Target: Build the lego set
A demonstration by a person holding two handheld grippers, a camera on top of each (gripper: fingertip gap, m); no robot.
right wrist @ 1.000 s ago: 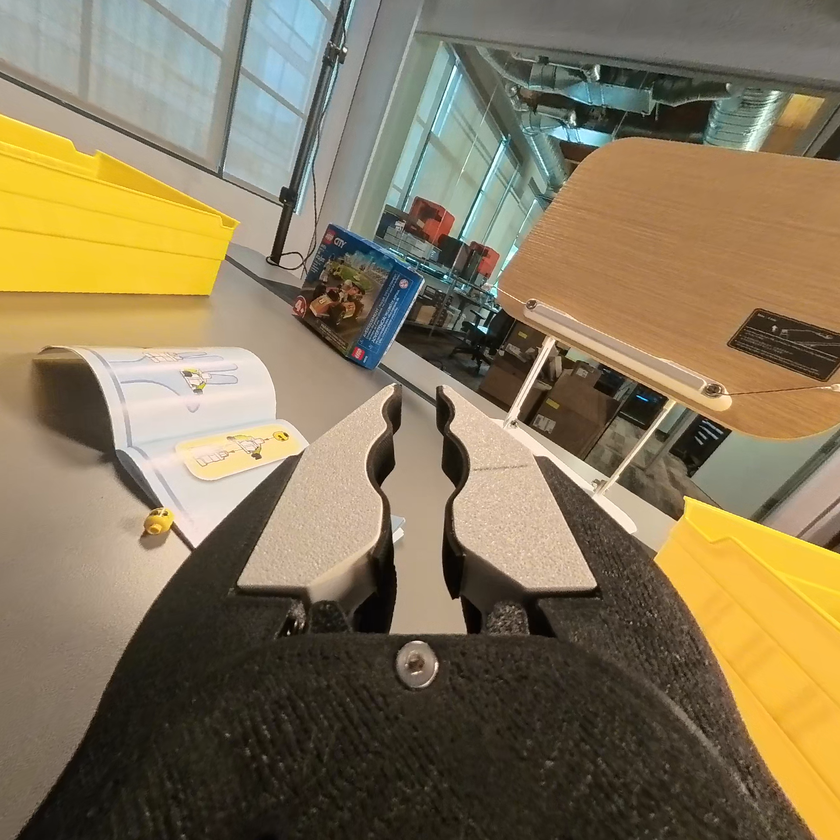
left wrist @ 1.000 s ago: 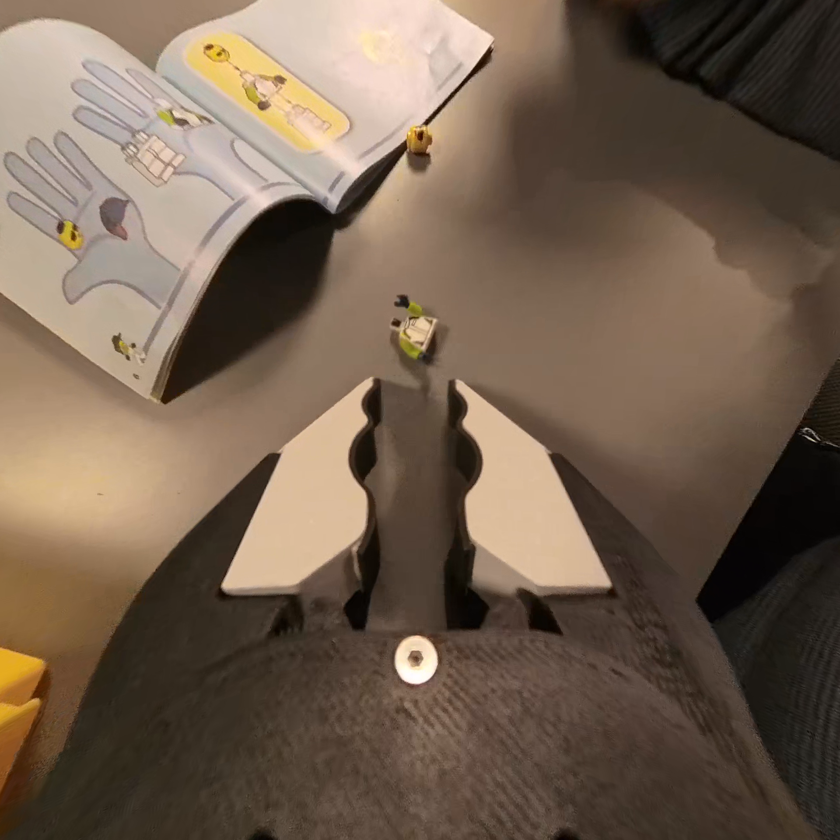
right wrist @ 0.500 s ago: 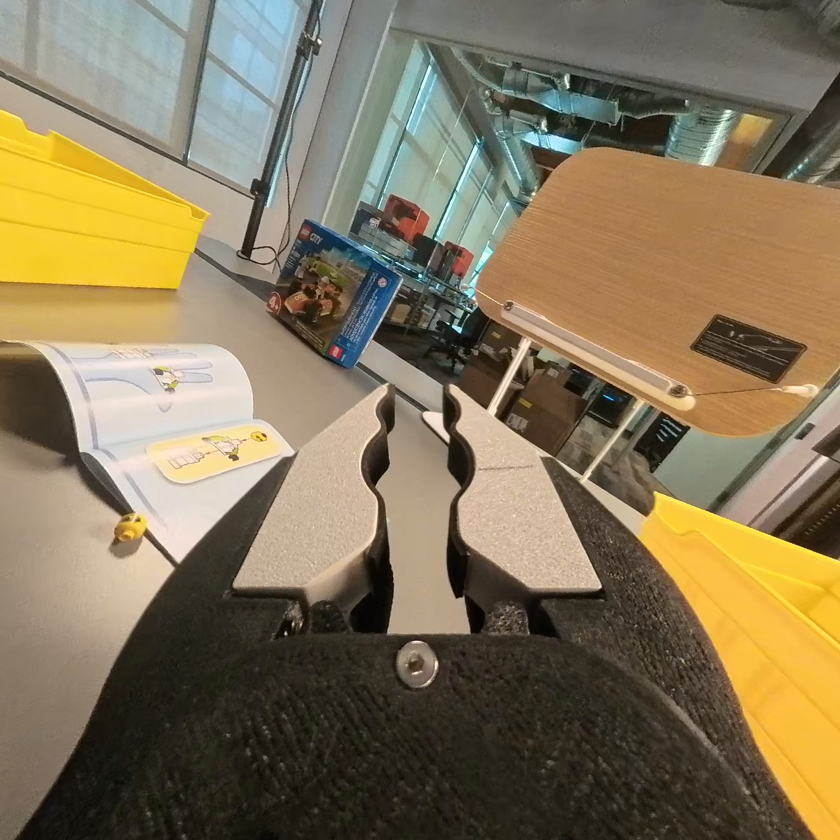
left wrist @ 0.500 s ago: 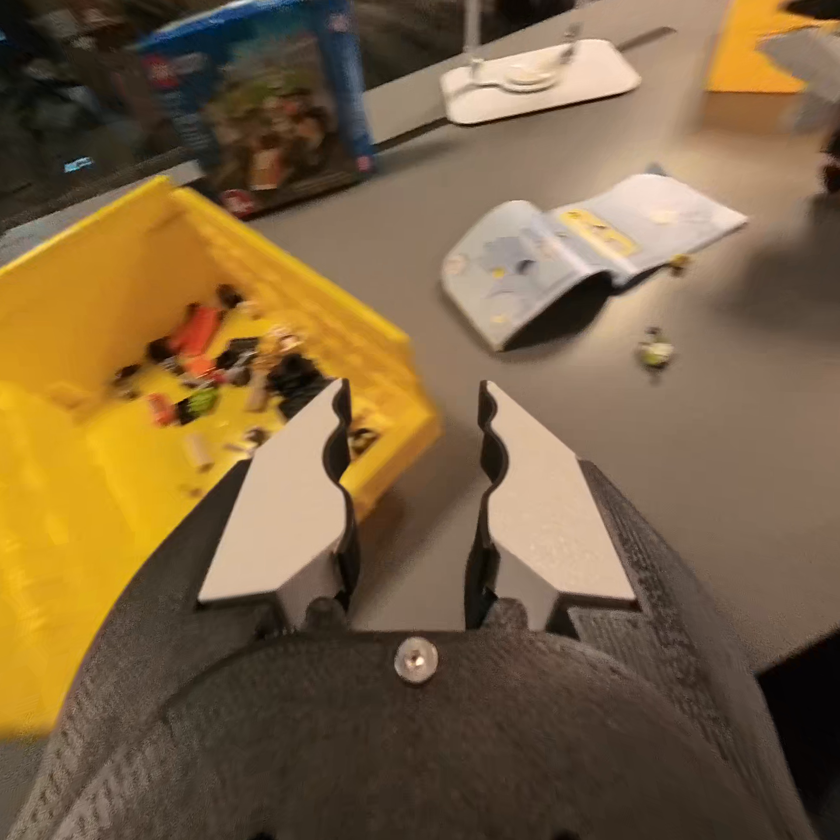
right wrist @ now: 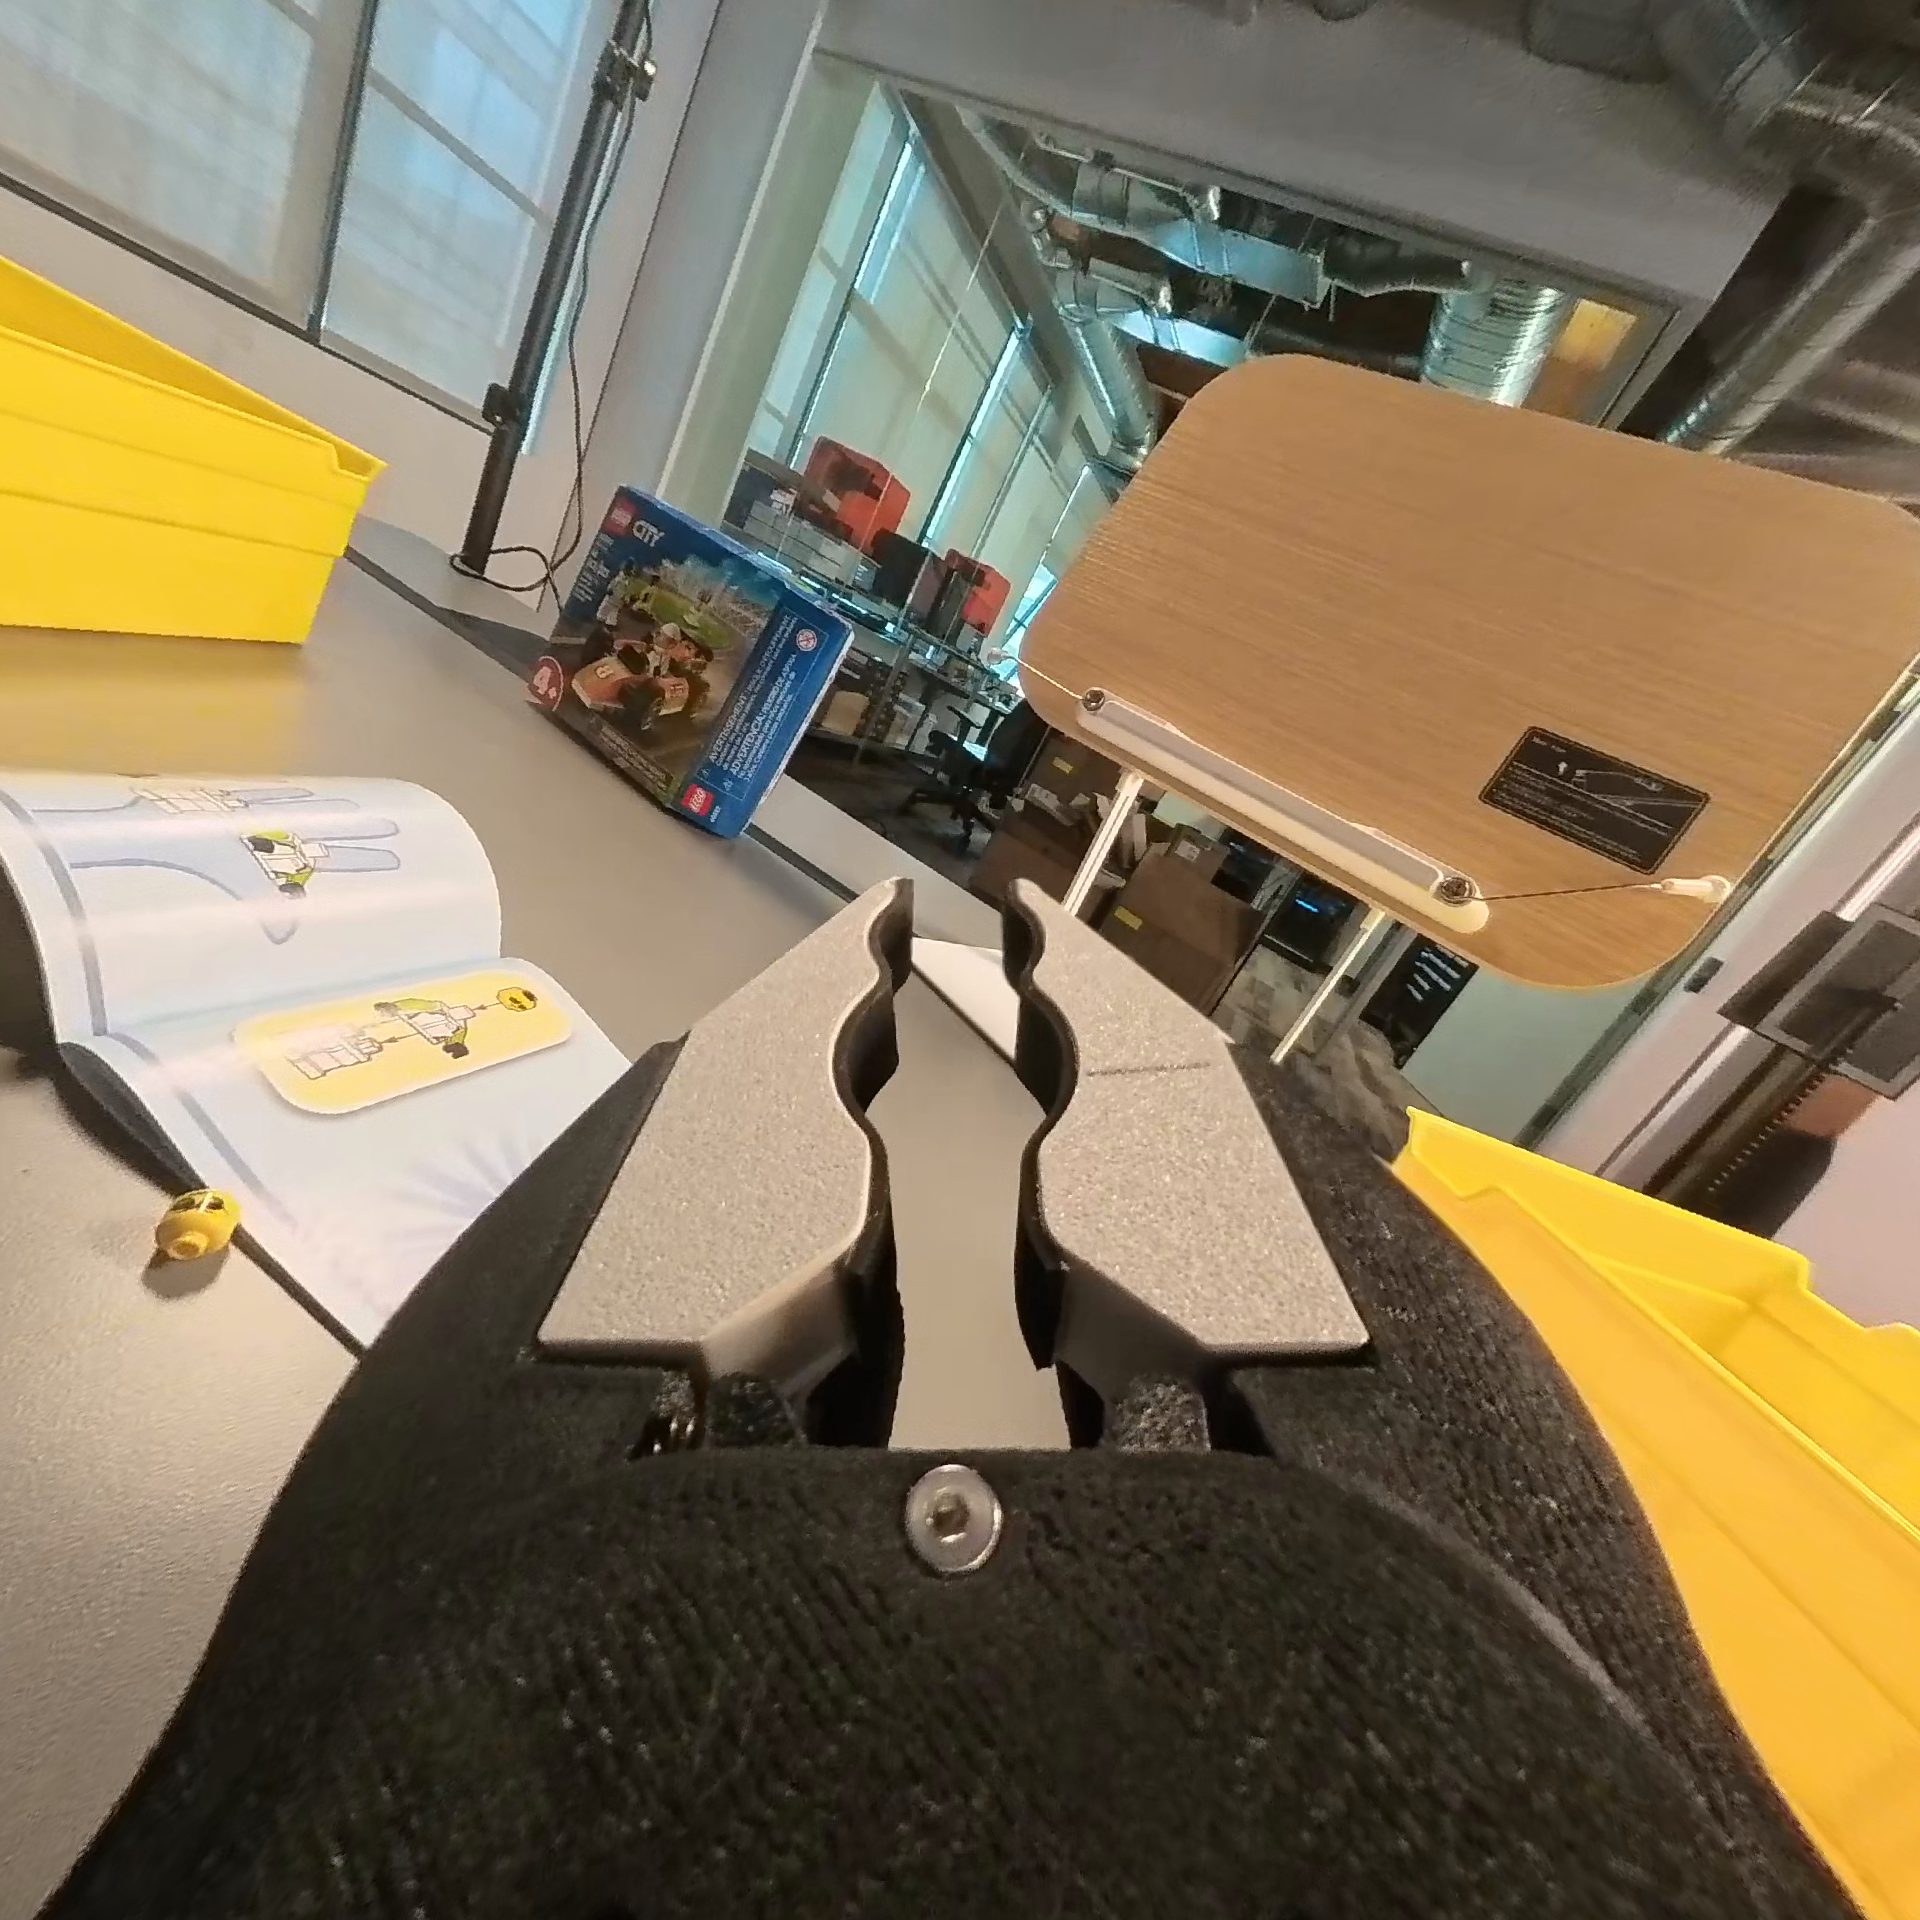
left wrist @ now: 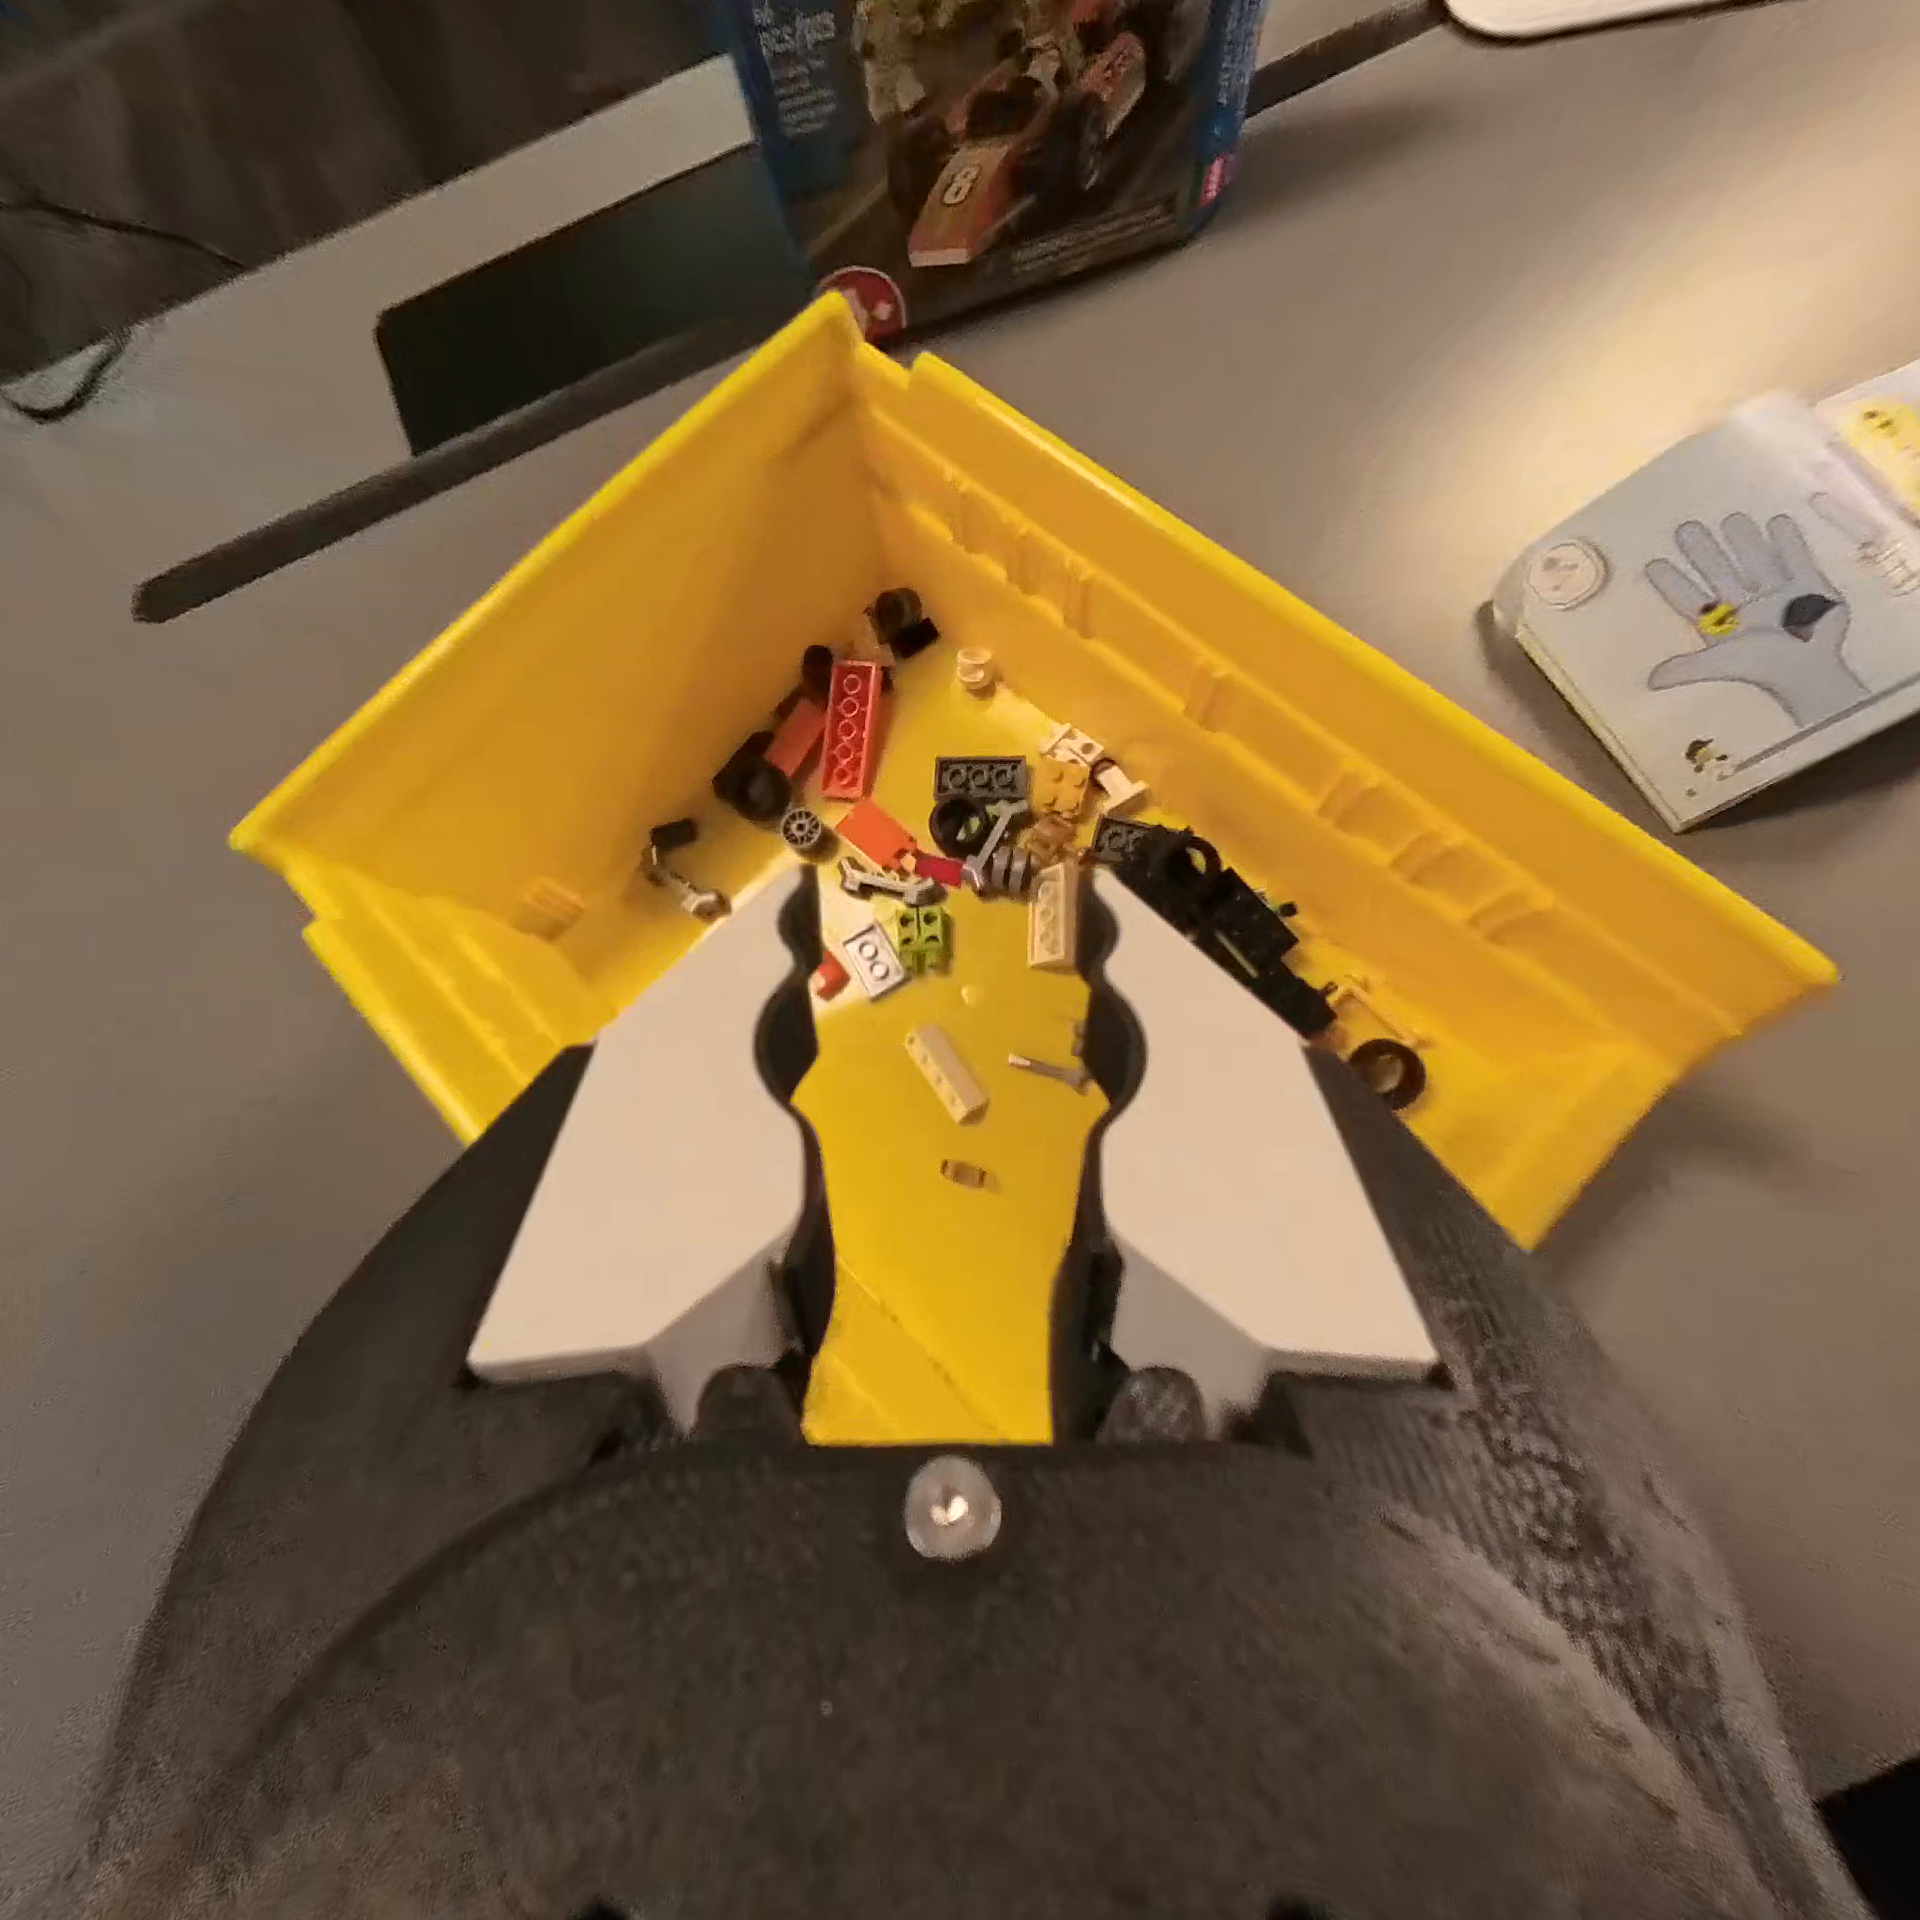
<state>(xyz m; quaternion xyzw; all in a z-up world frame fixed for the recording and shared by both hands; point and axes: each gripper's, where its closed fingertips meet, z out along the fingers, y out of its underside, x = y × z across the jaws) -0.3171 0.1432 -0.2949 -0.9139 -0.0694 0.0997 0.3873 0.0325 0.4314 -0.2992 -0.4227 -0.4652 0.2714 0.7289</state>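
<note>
My left gripper (left wrist: pixel 948 883) is open and empty, held above a yellow bin (left wrist: pixel 644 665) of loose bricks. Between its fingers lie a white plate (left wrist: pixel 871 958) and a lime piece (left wrist: pixel 923 933). A red plate (left wrist: pixel 852 727), black wheels and a black chassis (left wrist: pixel 1216 914) lie farther in. My right gripper (right wrist: pixel 956 902) is open by a narrow gap and empty, low over the grey table (right wrist: pixel 125 1455). A yellow minifigure head (right wrist: pixel 195 1218) lies on the table to its left, beside the open instruction booklet (right wrist: pixel 270 935), which also shows in the left wrist view (left wrist: pixel 1745 665).
The blue set box (right wrist: pixel 691 681) stands at the back of the table, also in the left wrist view (left wrist: pixel 987 135). A wooden stand (right wrist: pixel 1455 665) rises at the right. Another yellow bin (right wrist: pixel 1662 1382) sits at the far right, and stacked yellow bins (right wrist: pixel 156 520) at the left. Some 45 cm of space lies between my two pairs of fingers. To the yellow minifigure head (right wrist: pixel 195 1218): right tips about 15 cm, left tips about 40 cm.
My left gripper has swung left from the minifigure torso on the table to over the yellow bin and opened wider. My right gripper has shifted slightly and its gap has grown a little.
</note>
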